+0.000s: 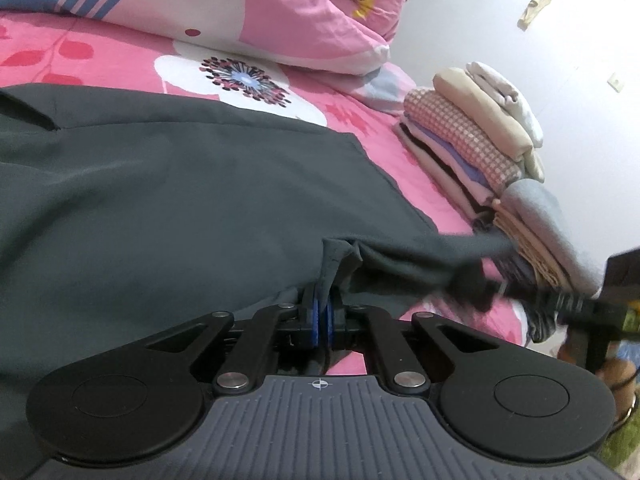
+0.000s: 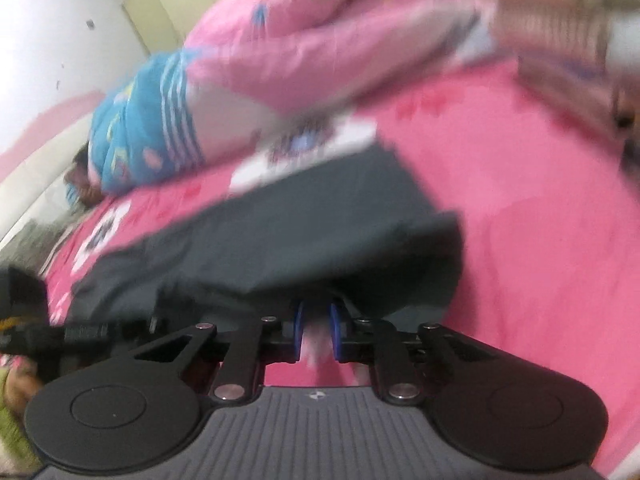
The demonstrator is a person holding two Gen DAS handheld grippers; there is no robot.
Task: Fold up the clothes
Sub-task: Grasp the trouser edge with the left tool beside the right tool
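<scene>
A dark grey garment (image 1: 180,184) lies spread flat across a bed covered by a pink flowered sheet (image 1: 100,56), its long axis running along the bed's near edge, from the left tongs toward the right ones. The left tongs (image 1: 322,312) sit at that near edge, pointing slantwise down, their blue pads pressed together on a bunched fold of the garment's hem. The right tongs (image 2: 318,330) show in the left wrist view as a dark blur at the garment's far end, toward the side of the bed where a stack of folded clothes (image 1: 480,148) stands. In their own view, which is smeared by motion, the pads stand a little apart with pink sheet visible in the gap; the grey cloth hangs just ahead of their tips, and whether any of it is caught there cannot be told. A rolled pink quilt (image 1: 280,12) lies along the far side of the bed, well clear of the garment. Judging from this layout, the left hand is the one anchored on the cloth, and the coming fold likely depends on the right hand securing the opposite end of the hem.
</scene>
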